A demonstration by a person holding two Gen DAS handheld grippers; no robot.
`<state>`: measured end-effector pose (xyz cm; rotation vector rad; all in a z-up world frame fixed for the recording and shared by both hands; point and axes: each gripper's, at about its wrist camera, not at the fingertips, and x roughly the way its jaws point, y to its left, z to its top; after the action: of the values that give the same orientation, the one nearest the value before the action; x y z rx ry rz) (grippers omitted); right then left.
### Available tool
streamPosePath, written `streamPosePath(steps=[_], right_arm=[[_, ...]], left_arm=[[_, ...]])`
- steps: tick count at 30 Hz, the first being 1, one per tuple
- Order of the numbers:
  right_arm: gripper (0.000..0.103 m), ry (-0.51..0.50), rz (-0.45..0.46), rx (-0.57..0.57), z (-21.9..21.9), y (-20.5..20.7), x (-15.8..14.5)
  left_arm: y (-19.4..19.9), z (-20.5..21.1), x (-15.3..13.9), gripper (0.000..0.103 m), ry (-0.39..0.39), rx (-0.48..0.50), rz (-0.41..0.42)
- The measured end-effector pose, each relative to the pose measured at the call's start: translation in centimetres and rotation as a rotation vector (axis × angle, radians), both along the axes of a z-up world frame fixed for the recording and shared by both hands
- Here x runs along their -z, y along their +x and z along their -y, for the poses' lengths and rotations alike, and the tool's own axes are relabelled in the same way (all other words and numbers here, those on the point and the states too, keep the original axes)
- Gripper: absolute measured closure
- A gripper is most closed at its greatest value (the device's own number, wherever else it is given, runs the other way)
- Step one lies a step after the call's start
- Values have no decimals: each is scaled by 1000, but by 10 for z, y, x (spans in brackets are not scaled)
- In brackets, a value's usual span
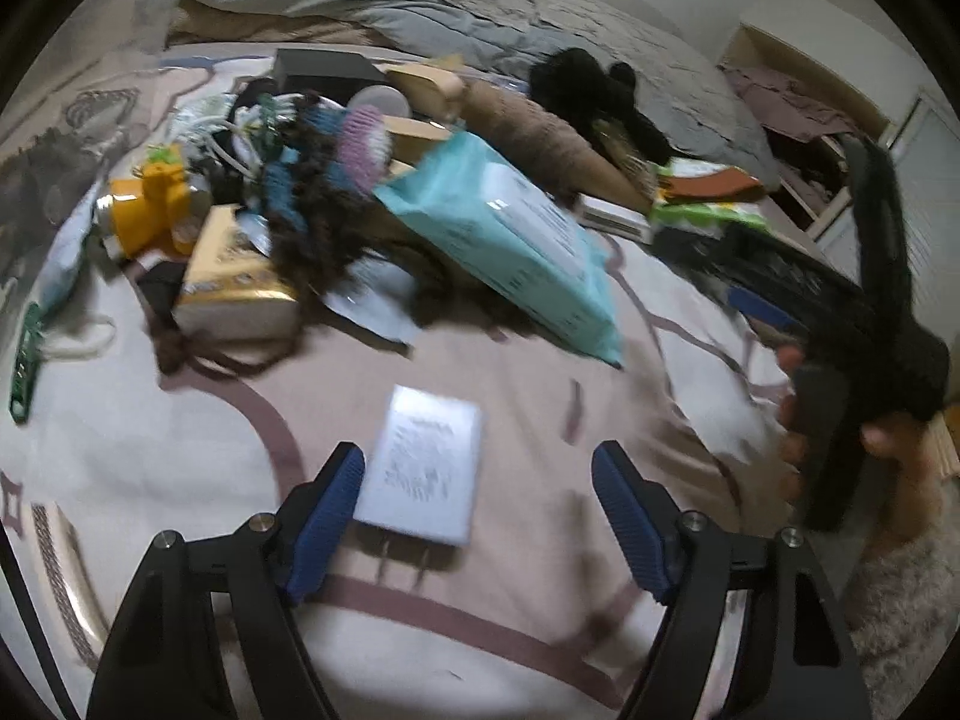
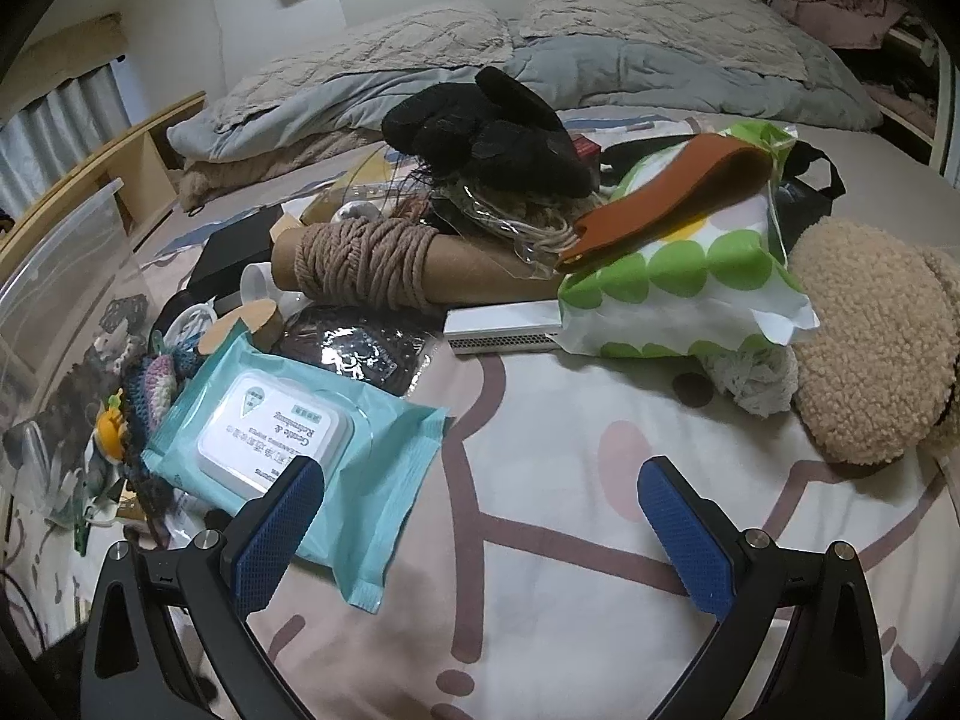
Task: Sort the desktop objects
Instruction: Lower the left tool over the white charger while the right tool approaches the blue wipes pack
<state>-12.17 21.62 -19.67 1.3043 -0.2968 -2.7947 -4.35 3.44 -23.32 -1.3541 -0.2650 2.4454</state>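
A heap of small objects lies on a patterned bedsheet point(image 1: 180, 456). My left gripper point(image 1: 480, 516) is open, low over the sheet, and a white plug adapter point(image 1: 423, 471) lies between its fingers, close to the left fingertip. Behind it lie a teal wet-wipes pack point(image 1: 510, 240), a yellow box point(image 1: 234, 276) and an orange toy point(image 1: 150, 204). My right gripper point(image 2: 480, 531) is open and empty over bare sheet, its left fingertip point(image 2: 282, 516) over the edge of the wipes pack point(image 2: 288, 444). The right gripper's body and hand point(image 1: 852, 396) show at the right of the left wrist view.
A cardboard tube wound with cord point(image 2: 384, 267), a black fluffy item point(image 2: 492, 132), a green-dotted pouch point(image 2: 678, 276), a white flat box point(image 2: 504, 327) and a beige plush point(image 2: 870, 348) lie behind. Pillows and a grey duvet point(image 2: 600, 66) fill the back. A clear bin point(image 2: 54, 276) stands left.
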Motion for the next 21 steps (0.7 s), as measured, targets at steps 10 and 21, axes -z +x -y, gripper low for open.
streamPosePath(steps=[10, 21], right_arm=[[0, -81, 15, -161, 51, -35, -11], [0, -43, 131, -224, 101, -71, 17]], left_arm=[[22, -1, 4, 26, -59, -63, -39], [15, 9, 17, 20, -200, -104, -54]])
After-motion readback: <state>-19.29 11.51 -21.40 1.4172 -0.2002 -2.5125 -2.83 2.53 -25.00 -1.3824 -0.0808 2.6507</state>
